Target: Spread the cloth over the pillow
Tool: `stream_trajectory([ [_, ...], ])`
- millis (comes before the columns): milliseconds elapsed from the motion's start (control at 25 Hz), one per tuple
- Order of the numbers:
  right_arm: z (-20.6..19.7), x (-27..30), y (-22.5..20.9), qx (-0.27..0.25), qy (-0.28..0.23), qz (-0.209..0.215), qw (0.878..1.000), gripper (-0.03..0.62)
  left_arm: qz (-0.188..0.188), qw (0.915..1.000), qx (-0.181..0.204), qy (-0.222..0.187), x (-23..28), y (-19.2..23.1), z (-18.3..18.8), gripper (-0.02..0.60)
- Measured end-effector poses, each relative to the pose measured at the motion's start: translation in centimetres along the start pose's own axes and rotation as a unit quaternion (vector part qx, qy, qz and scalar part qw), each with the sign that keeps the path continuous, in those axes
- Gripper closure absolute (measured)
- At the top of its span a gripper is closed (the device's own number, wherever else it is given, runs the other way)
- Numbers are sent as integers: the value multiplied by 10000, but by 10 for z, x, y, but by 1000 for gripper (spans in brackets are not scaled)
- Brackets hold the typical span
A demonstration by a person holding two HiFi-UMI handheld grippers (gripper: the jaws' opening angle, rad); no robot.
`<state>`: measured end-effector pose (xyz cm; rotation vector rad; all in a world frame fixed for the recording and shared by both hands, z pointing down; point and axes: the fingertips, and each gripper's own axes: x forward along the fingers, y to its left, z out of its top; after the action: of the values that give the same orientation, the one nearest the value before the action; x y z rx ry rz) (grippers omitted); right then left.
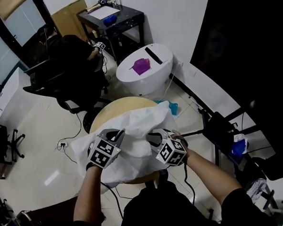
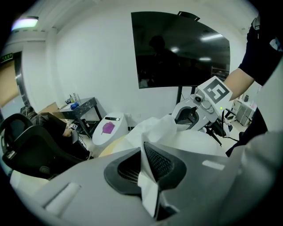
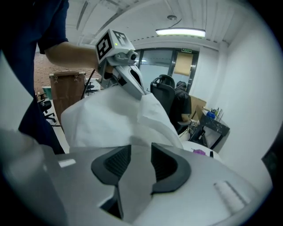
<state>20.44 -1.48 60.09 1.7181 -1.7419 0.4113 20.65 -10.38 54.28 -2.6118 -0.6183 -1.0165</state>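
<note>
**Left gripper**: one. Jaws closed flat on a fold of the white cloth, which stands up between the pads. It grips at 7 o'clock on the heap, probably so that the edge can be drawn out wide.

**Right gripper**: one. Jaws well apart. Shaded cloth lies in the gap, but the pads do not appear to press on it. It sits at 5 o'clock on the heap, probably placed for a matching hold opposite the left.

**Cloth**: one, white and rumpled. It is bunched over the round wooden table, with its peak towards 1 o'clock.

**Pillow**: cannot be told apart. The rounded bulk under the cloth is probably the pillow, and on that reading it is mostly covered but not smoothed.

**Surroundings**:
- One white oval unit stands at 12 o'clock from the table and carries one purple item.
- One black office chair stands at 10 o'clock.
- One black side table stands beyond the unit.
</note>
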Motion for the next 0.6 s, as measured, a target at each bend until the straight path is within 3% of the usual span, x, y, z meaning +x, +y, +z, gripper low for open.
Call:
stream_trajectory([
  [80,5,1,2,-216,-66,-93,9997,472,-16,10000,13,-5,0,0,-1,581],
  [160,6,1,4,-333,-98,-181,9992,581,-20,10000,22,-22,0,0,-1,581],
  [360,11,-18,6,-426,-42,-439,9981,585,-72,9999,93,-89,1,-2,5,581],
  [600,23,-80,9,-347,115,-858,9956,585,-262,9988,284,-299,4,-17,23,580],
])
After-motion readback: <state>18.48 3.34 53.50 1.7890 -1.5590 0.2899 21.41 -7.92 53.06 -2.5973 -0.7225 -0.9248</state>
